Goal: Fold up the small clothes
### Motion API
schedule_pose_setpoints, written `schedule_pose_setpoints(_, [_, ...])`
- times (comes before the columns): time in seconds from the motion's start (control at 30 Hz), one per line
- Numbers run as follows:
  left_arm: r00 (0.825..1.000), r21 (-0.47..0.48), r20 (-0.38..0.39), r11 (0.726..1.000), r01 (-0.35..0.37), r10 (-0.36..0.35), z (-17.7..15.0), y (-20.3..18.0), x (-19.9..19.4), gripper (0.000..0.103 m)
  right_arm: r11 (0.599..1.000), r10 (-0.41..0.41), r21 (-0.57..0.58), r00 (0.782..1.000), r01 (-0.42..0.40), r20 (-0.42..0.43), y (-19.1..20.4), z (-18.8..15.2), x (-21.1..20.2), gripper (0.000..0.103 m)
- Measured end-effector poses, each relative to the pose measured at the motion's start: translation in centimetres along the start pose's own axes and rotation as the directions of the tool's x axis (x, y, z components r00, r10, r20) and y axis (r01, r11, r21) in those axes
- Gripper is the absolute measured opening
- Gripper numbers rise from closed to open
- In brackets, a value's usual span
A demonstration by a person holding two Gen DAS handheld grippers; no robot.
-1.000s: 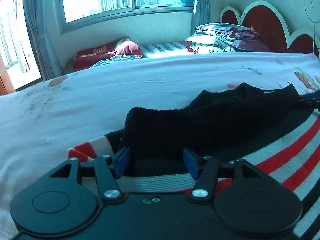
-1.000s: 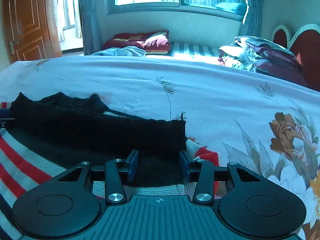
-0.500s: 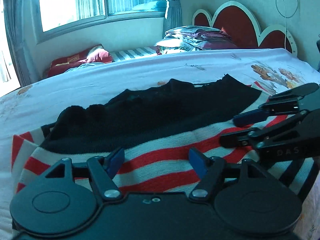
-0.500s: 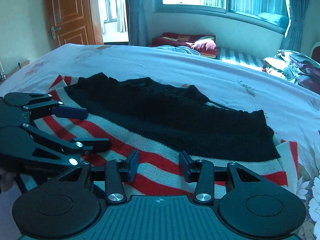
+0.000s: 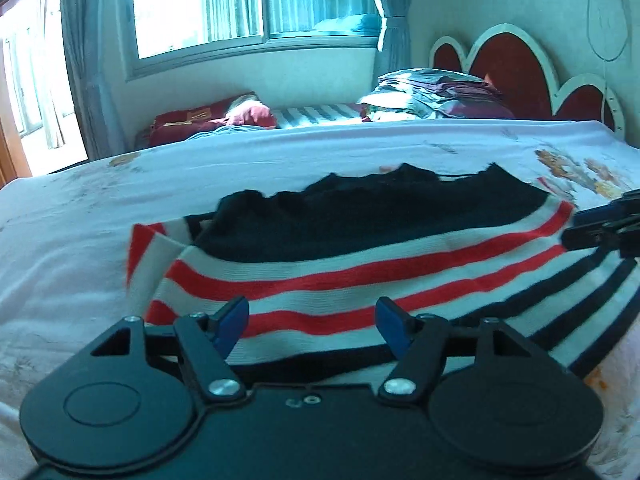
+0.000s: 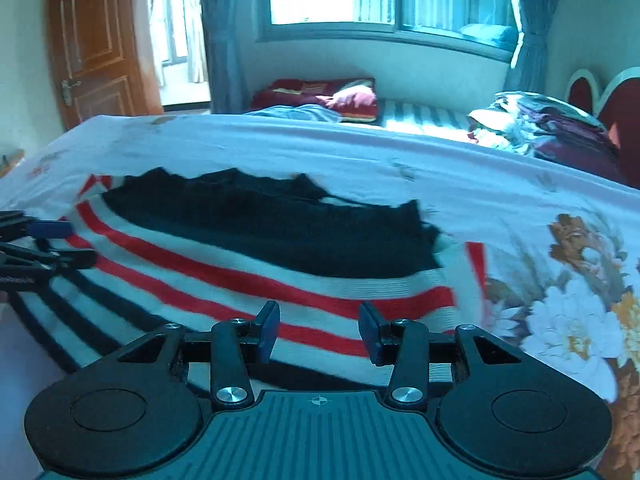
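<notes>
Between folds: the striped sweater (image 5: 360,276) lies on the bed (image 5: 80,208), its black far part already turned over

I hold the left gripper (image 5: 312,320) closing slightly and the right gripper (image 6: 318,326) half open, both empty above the near hem; next I need a fresh edge, with bare sheet far and right

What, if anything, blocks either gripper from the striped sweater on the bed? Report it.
Nothing visible does. The left gripper hangs over the striped sweater with its jaws closing and nothing pinched between them. The right gripper is open over the same sweater. Only the sweater's own folded-over black part lies beyond them on the bed sheet.
</notes>
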State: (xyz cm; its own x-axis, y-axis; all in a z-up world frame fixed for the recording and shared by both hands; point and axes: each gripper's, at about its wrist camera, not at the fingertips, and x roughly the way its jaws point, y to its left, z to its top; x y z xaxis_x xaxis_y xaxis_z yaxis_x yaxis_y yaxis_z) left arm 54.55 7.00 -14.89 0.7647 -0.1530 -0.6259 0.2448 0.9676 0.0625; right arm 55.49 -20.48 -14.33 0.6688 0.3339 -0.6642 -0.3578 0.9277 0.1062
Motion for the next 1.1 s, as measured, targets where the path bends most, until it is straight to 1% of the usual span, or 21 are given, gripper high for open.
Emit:
schedule_pose_setpoints(0.07, [0.999, 0.024, -0.015, 0.999, 0.04, -0.039, -0.6, -2.3, 0.0, 0.069, 0.997, 0.062, -0.038, 0.998, -0.063, -0.023, 2.7, -0.4, 0.7, 0.044])
schedule_pose_setpoints(0.13, [0.998, 0.035, -0.024, 0.997, 0.062, -0.061, -1.3, -4.1, 0.1, 0.069, 0.991, 0.105, -0.075, 0.993, -0.109, -0.06, 5.0, -1.1, 1.5, 0.044])
schedule_pose_setpoints(0.17, [0.997, 0.034, -0.03, 0.997, 0.07, -0.069, -1.6, -4.6, 0.1, 0.07, 0.989, 0.098, -0.101, 0.992, -0.106, -0.077, 5.9, -1.5, 1.8, 0.044])
schedule_pose_setpoints(0.23, [0.997, 0.03, -0.04, 0.997, 0.069, -0.067, -2.2, -4.9, 0.2, 0.071, 0.984, 0.062, -0.16, 0.996, -0.072, -0.067, 7.0, -2.3, 1.9, 0.045])
schedule_pose_setpoints(0.33, [0.997, 0.048, -0.05, 0.997, 0.062, -0.06, -2.6, -4.3, -0.5, 0.073, 0.976, 0.062, -0.202, 0.994, -0.078, -0.085, 6.7, -3.1, 1.3, 0.047])
schedule_pose_setpoints(0.4, [0.998, 0.068, -0.055, 0.997, 0.027, -0.023, -3.1, -3.1, -1.3, 0.073, 0.976, 0.024, -0.215, 0.995, -0.044, -0.095, 5.6, -3.9, 0.2, 0.047])
schedule_pose_setpoints(0.43, [0.998, 0.064, -0.059, 0.998, 0.004, 0.0, -3.6, -2.1, -1.8, 0.074, 0.978, -0.002, -0.206, 0.995, -0.019, -0.099, 4.5, -4.6, -0.5, 0.047])
schedule_pose_setpoints(0.5, [0.997, 0.024, -0.07, 0.999, -0.027, 0.029, -4.6, 0.4, -2.8, 0.075, 0.984, -0.05, -0.174, 0.992, 0.029, -0.117, 2.2, -5.8, -1.8, 0.047])
schedule_pose_setpoints(0.57, [0.997, -0.061, -0.074, 0.998, -0.031, 0.026, -5.7, 3.0, -4.1, 0.075, 0.992, -0.07, -0.112, 0.99, 0.056, -0.126, -0.4, -7.3, -3.4, 0.047])
schedule_pose_setpoints(0.6, [0.997, -0.083, -0.076, 0.996, -0.031, 0.025, -6.0, 3.6, -4.6, 0.074, 0.995, -0.066, -0.08, 0.99, 0.056, -0.126, -1.3, -7.9, -4.0, 0.047])
schedule_pose_setpoints(0.67, [0.996, -0.084, -0.078, 0.995, -0.06, 0.054, -6.1, 3.6, -5.2, 0.073, 0.999, -0.044, 0.009, 0.991, 0.046, -0.128, -2.5, -8.2, -5.1, 0.047])
schedule_pose_setpoints(0.7, [0.995, -0.087, -0.077, 0.994, -0.07, 0.063, -6.1, 3.5, -5.4, 0.073, 0.998, -0.049, 0.03, 0.993, 0.052, -0.111, -2.6, -8.0, -5.7, 0.047])
schedule_pose_setpoints(0.77, [0.994, -0.098, -0.078, 0.991, -0.086, 0.079, -5.9, 3.3, -5.3, 0.073, 0.995, -0.086, 0.053, 0.995, 0.089, -0.058, -2.8, -7.6, -6.6, 0.047])
schedule_pose_setpoints(0.8, [0.993, -0.113, -0.077, 0.989, -0.093, 0.085, -5.9, 3.3, -5.3, 0.073, 0.991, -0.106, 0.075, 0.993, 0.109, -0.048, -3.0, -7.4, -6.7, 0.047])
schedule_pose_setpoints(0.87, [0.992, -0.128, -0.08, 0.986, -0.103, 0.093, -5.9, 3.3, -5.3, 0.073, 0.984, -0.139, 0.102, 0.987, 0.148, -0.083, -3.6, -7.2, -6.3, 0.047])
schedule_pose_setpoints(0.9, [0.992, -0.133, -0.082, 0.985, -0.108, 0.097, -6.0, 3.3, -5.2, 0.073, 0.983, -0.131, 0.113, 0.984, 0.145, -0.124, -3.9, -7.3, -5.8, 0.047])
schedule_pose_setpoints(0.93, [0.991, -0.135, -0.085, 0.985, -0.11, 0.099, -6.1, 3.3, -5.2, 0.073, 0.983, -0.107, 0.135, 0.983, 0.127, -0.147, -4.2, -7.5, -5.5, 0.041])
schedule_pose_setpoints(0.97, [0.991, -0.137, -0.085, 0.984, -0.111, 0.1, -6.1, 3.3, -5.2, 0.073, 0.98, -0.075, 0.174, 0.986, 0.1, -0.148, -4.6, -7.8, -5.6, 0.037])
schedule_pose_setpoints(1.0, [0.991, -0.14, -0.086, 0.984, -0.11, 0.099, -6.2, 3.4, -5.3, 0.073, 0.976, -0.06, 0.199, 0.987, 0.089, -0.147, -5.0, -8.0, -5.8, 0.033])
schedule_pose_setpoints(1.03, [0.991, -0.143, -0.087, 0.984, -0.108, 0.097, -6.2, 3.5, -5.3, 0.073, 0.974, -0.056, 0.21, 0.987, 0.086, -0.147, -5.2, -8.1, -5.9, 0.027])
schedule_pose_setpoints(1.1, [0.992, -0.152, -0.087, 0.982, -0.108, 0.096, -6.2, 3.6, -5.5, 0.072, 0.974, -0.059, 0.206, 0.987, 0.09, -0.149, -5.3, -8.2, -6.3, 0.02])
